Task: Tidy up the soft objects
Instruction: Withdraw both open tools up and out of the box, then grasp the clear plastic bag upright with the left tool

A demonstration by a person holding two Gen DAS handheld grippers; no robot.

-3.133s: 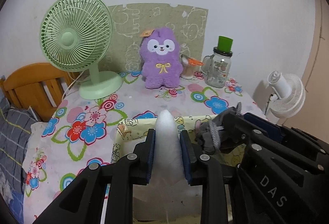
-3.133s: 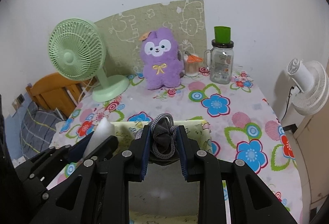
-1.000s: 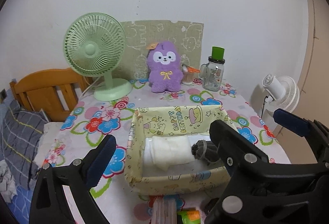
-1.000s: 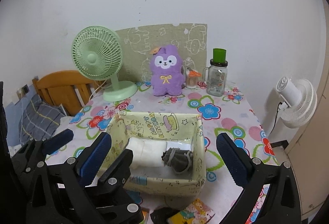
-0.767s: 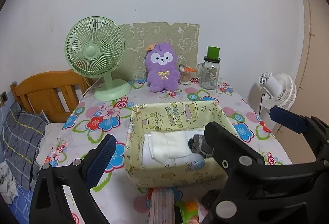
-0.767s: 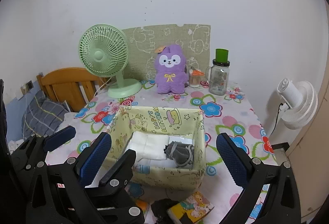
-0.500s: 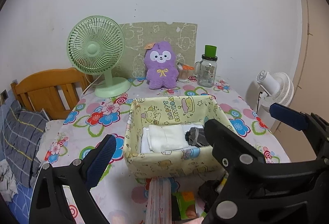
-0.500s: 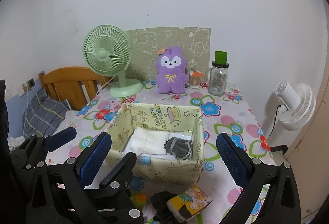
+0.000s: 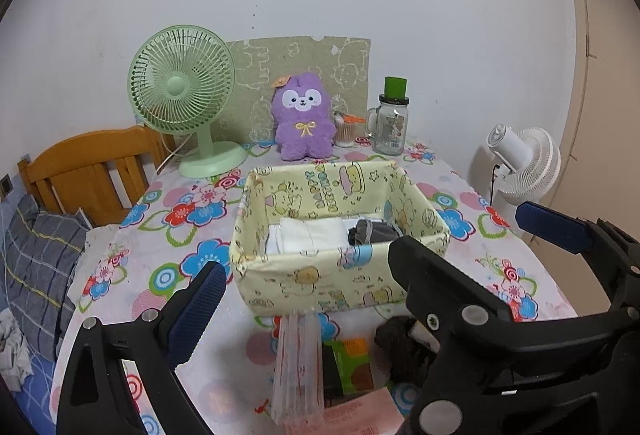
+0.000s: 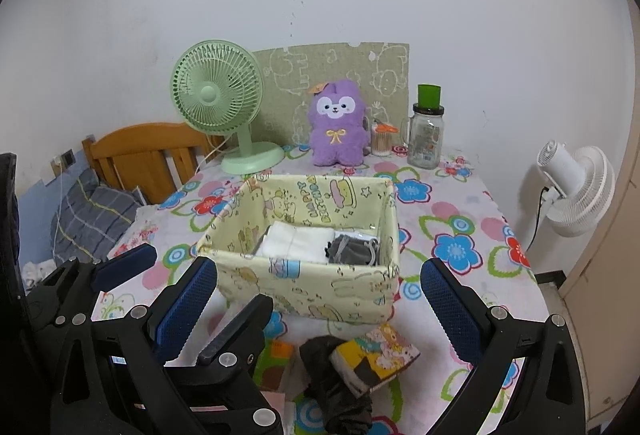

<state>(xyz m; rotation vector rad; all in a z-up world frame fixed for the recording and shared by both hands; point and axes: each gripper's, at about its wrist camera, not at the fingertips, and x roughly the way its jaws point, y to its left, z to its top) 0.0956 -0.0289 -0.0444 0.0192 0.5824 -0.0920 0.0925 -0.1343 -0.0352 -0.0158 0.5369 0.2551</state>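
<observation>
A yellow cartoon-print fabric basket stands mid-table. Inside lie a folded white cloth and, to its right, a rolled grey sock bundle. A purple plush sits upright at the back. A crumpled black cloth lies in front of the basket. My left gripper and right gripper hover side by side before the basket's near wall, both wide open and empty.
Beside the black cloth lie a cartoon tissue pack, a green-orange packet and a clear ribbed plastic piece. A green fan and a glass jar stand at the back. A wooden headboard is left, a white fan right.
Both grippers, earlier shut on the white cloth and the grey sock bundle over the basket, have let go. Both pieces lie in the basket, and the grippers have drawn back toward the table's near edge.
</observation>
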